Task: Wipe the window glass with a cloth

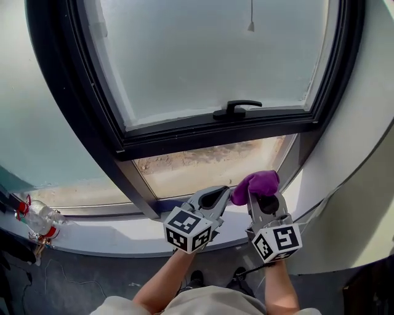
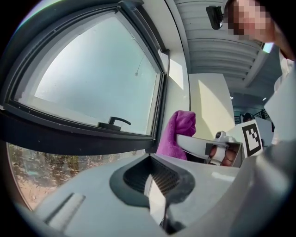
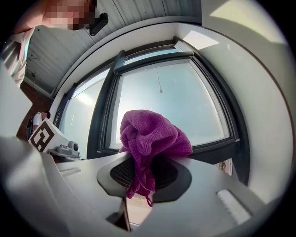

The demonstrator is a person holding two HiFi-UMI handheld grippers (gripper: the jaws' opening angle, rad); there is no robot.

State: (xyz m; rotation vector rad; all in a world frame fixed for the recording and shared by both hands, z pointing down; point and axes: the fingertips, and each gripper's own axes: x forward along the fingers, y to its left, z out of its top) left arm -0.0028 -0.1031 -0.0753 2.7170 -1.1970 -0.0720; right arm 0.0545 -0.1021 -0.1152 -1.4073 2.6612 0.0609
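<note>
A bunched purple cloth (image 1: 257, 184) is clamped in my right gripper (image 1: 261, 198), which is shut on it just below the lower pane. In the right gripper view the cloth (image 3: 150, 141) bulges up between the jaws in front of the window glass (image 3: 175, 102). My left gripper (image 1: 215, 197) hangs beside it to the left, jaws shut with nothing between them. From the left gripper view the cloth (image 2: 178, 134) and the right gripper (image 2: 212, 148) show at the right. The large upper pane (image 1: 209, 55) has a dark frame and a black handle (image 1: 237, 109). The lower pane (image 1: 209, 166) is streaked.
A white sill (image 1: 111, 231) runs under the window. At its left end lies a clear plastic bottle with red bands (image 1: 38, 220). A pull cord (image 1: 251, 17) hangs at the top of the glass. White wall (image 1: 357, 160) curves along the right side.
</note>
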